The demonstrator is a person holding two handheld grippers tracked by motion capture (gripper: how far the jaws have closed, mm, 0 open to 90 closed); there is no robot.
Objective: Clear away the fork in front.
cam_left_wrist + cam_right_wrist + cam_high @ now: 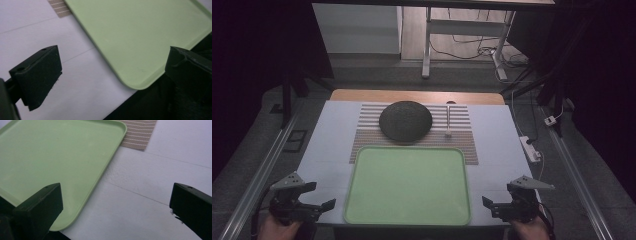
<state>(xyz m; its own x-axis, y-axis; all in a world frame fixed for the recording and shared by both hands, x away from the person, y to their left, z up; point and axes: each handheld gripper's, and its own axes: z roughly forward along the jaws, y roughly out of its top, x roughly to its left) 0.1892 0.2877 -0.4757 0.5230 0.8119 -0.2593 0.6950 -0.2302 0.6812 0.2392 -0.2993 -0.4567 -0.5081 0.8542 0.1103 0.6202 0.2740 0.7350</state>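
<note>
While both sets of fingers gape with nothing between them, the left gripper (312, 196) sits at eight o'clock and the right gripper (498, 197) at four o'clock of the green tray (362, 165) — each just beside it.

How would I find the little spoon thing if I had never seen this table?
Start at the big green tray near the front of the table. Just behind it lies a striped mat with a dark round plate on it. The spoon lies right of that plate, thin, pale and straight, pointing front to back, unlike the wide dark plate.
</note>
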